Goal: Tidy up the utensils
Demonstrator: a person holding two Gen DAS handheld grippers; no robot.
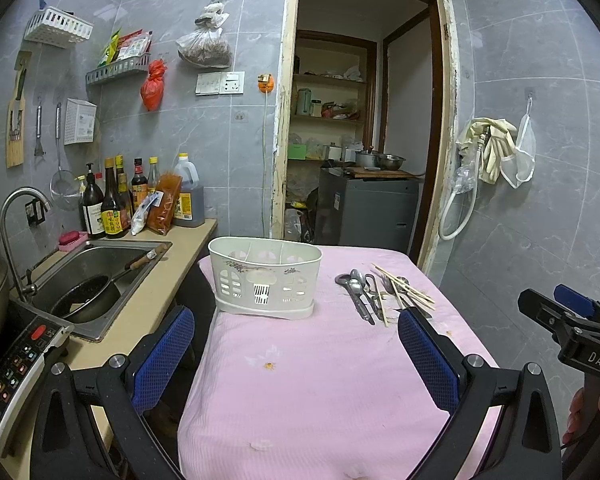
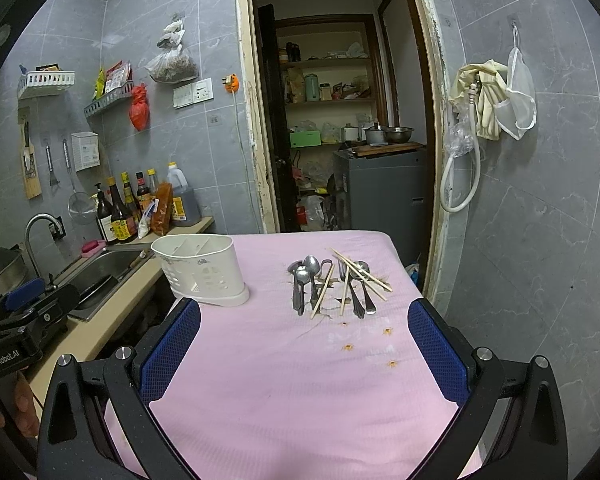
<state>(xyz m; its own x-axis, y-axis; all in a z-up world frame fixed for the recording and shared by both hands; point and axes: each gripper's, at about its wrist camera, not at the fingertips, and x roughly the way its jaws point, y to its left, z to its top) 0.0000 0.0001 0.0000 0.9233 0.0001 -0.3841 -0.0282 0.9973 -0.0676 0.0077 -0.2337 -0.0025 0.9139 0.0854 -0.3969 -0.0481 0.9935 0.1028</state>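
Observation:
A white plastic utensil holder (image 1: 265, 276) with compartments stands upright and empty at the far left of the pink-clothed table (image 1: 308, 392); it also shows in the right wrist view (image 2: 202, 274). A pile of metal spoons (image 2: 306, 280), forks (image 2: 356, 292) and wooden chopsticks (image 2: 360, 274) lies at the far right of the table; the pile also shows in the left wrist view (image 1: 384, 290). My left gripper (image 1: 296, 344) is open and empty above the table's near part. My right gripper (image 2: 304, 336) is open and empty, short of the utensils.
A counter with a sink (image 1: 96, 276), a pan in it, sauce bottles (image 1: 116, 200) and a cooktop (image 1: 16, 368) runs along the table's left side. An open doorway (image 2: 340, 120) lies beyond the table. A tiled wall with hanging gloves (image 2: 488, 96) is to the right.

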